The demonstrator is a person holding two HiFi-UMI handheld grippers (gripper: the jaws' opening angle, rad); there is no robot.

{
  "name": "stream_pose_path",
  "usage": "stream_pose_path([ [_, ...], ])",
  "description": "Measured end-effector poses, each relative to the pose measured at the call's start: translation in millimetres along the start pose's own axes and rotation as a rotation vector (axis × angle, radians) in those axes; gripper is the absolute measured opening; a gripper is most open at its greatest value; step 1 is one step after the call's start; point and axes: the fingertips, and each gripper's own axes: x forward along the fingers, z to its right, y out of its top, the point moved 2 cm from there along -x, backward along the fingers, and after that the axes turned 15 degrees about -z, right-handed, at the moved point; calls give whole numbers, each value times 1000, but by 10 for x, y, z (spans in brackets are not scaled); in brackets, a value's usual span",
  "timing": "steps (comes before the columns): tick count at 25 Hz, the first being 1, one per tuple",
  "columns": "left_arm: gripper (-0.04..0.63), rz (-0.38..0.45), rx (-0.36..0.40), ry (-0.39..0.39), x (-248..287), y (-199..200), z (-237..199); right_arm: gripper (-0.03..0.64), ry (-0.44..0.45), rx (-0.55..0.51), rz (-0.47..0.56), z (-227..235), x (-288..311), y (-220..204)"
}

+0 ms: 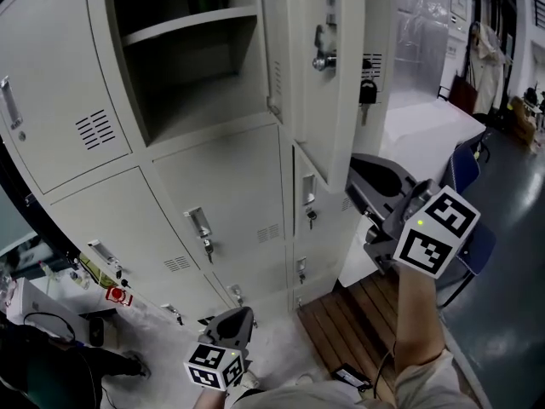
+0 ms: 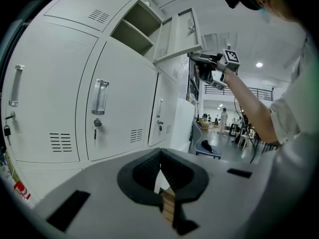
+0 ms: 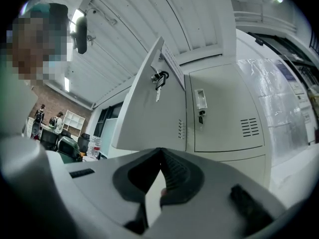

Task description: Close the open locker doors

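**At the locker bank: one upper door open, both grippers clamped on nothing**

Head view: the grey locker bank (image 1: 60, 92) fills the frame from 9 to 1 o'clock.
- The open compartment (image 1: 183, 75) is at 11 o'clock. It is dark inside, with one shelf (image 1: 192, 22) across it.
- The open locker door (image 1: 328, 109) stands at 1 o'clock. It is turned out toward the camera and seen nearly edge-on.
- The closed doors (image 1: 226, 203) below it sit flush.

Right gripper (image 1: 362, 181):
- It is at 3 o'clock in the head view, held high, with its tips just beside the open door's lower free corner. No view shows whether they touch.
- In the right gripper view the jaws are pressed together at the tips with nothing between them.
- The open door fills 12 o'clock beyond the jaws, tilted, with keys (image 3: 158, 81) hanging from its lock.

Left gripper (image 1: 238, 320):
- It is low at 6 o'clock in the head view, well apart from the open door and pointing at the bottom row of lockers.
- In the left gripper view the jaws are closed tip to tip and empty.
- The open door shows at 12 o'clock in that view, with the right gripper just under its outer edge.

Other:
- A wooden platform (image 1: 358, 318) lies on the floor at 5 o'clock, at the foot of the lockers.
- A padlock (image 1: 368, 92) hangs on a locker at 2 o'clock, just past the open door.
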Motion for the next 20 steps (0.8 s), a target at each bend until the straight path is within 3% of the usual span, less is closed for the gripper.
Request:
stream_pose_path([
  [12,15,2,31,-64,41,102,-145,28,-23,-43,-8,-249,137,139],
  [20,15,13,7,-51,-75,78,-379,26,30,-115,-24,-582,498,249],
])
